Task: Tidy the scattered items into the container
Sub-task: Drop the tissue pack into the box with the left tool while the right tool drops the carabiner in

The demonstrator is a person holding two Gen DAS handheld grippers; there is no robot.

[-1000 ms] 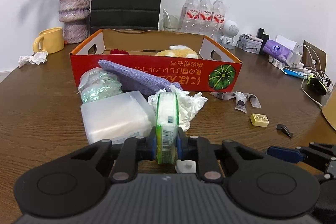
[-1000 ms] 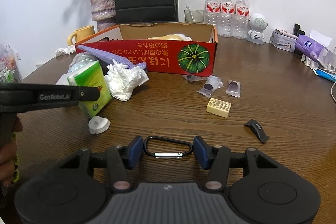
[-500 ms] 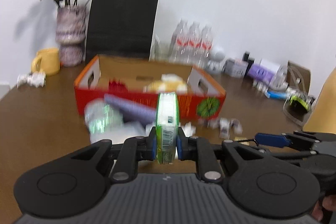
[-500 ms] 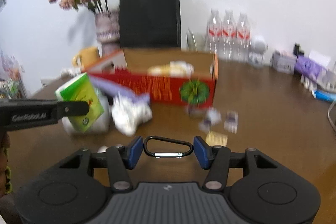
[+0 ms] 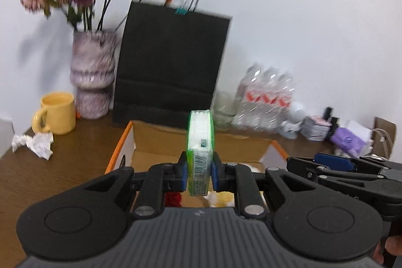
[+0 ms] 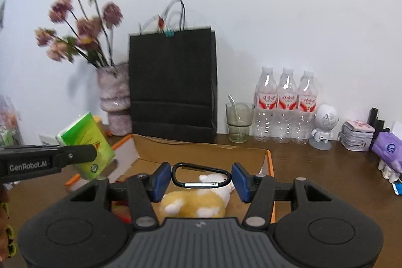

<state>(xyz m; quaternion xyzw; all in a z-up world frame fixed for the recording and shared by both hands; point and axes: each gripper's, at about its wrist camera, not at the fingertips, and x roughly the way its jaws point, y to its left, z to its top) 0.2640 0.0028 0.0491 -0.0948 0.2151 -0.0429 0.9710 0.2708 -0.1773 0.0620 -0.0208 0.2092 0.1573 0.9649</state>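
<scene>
Two grippers over box (image 6: 268, 160): left gripper (image 5: 199, 173) clamps tissue pack (image 5: 200, 142), right gripper (image 6: 201, 178) clamps carabiner (image 6: 201, 175); plush toy (image 6: 196, 202) below.

a black carabiner (image 6: 201, 175) is clamped in the right gripper (image 6: 201, 178) above the box (image 6: 201, 150), where a plush toy (image 6: 198, 200) is seen.

A domestic or small office room is indicated. A brown wooden table (image 6: 314, 167) is set against a plain white wall (image 6: 276, 4). Along the wall are placed a vase of dried flowers (image 6: 114, 97), a black paper bag (image 6: 173, 84), three water bottles (image 6: 286, 104), a yellow mug (image 5: 56, 113) and a small robot-shaped speaker (image 6: 324, 126).
</scene>
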